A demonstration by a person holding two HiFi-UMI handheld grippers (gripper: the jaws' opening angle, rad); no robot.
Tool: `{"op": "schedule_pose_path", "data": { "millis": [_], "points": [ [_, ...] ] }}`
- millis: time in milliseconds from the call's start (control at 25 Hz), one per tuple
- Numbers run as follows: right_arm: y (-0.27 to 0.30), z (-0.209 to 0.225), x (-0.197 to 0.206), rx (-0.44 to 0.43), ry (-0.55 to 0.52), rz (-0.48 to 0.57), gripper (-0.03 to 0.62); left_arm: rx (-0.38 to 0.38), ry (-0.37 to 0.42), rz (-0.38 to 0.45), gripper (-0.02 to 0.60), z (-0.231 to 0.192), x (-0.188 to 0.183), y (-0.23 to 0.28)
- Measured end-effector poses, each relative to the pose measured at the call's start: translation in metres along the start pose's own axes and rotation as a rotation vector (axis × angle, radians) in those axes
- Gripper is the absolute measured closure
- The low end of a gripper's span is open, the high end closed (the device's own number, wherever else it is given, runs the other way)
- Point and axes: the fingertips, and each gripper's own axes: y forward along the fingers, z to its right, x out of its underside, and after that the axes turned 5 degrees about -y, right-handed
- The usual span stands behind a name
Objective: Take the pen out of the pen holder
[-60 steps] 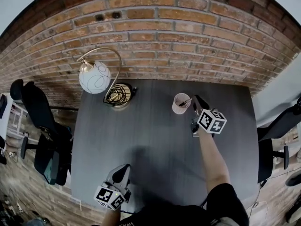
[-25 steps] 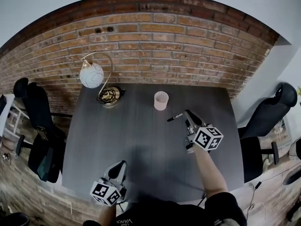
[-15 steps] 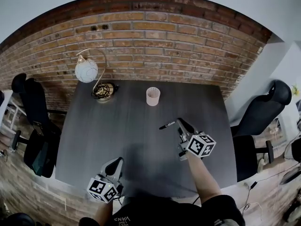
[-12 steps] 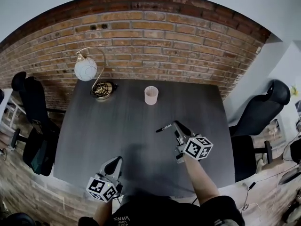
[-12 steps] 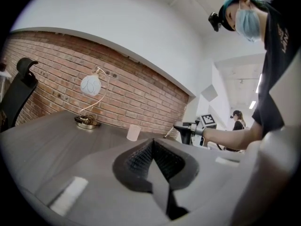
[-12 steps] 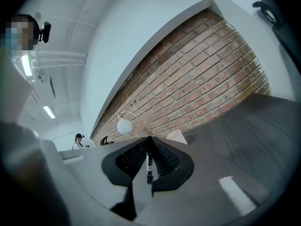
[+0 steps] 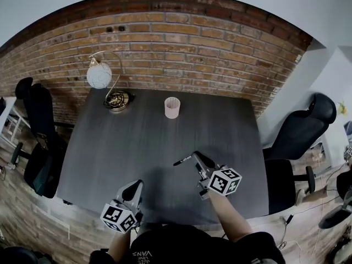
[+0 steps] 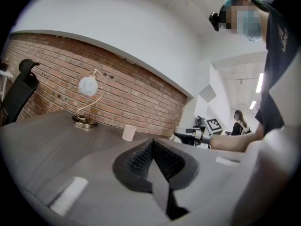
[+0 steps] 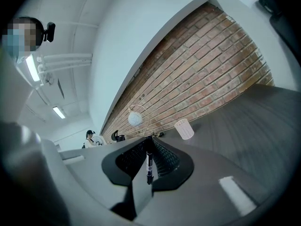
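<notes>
My right gripper (image 7: 197, 158) clamps the pen (image 7: 182, 160) mid-frame; left gripper (image 7: 132, 190) closed, empty. Pen holder (image 7: 172, 108) upper centre, lamp (image 7: 100, 76) upper left.

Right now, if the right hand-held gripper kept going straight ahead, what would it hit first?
Most likely the lamp base: the right hand-held gripper, shut on the pen, aims across the table toward it, left of the pen holder. Depth is uncertain.

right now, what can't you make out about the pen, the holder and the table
- pen holder, head view: too small to see inside.
- pen, right gripper view: barrel print too small to read.
- table, head view: near edge partly hidden by the person's body.
</notes>
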Motion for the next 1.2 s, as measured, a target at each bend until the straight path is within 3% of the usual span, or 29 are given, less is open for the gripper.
{"op": "schedule_pose_path", "data": {
  "millis": [600,1200],
  "points": [
    [-0.051,0.006,0.045,-0.021,0.082,-0.048,0.554,0.001,0.004,0.009,0.545,0.035,0.018,0.010],
    [-0.068,-0.004,0.083,-0.050,0.076,-0.143,0.554,-0.014,-0.025,-0.015,0.545,0.044,0.040,0.008]
  ]
}}
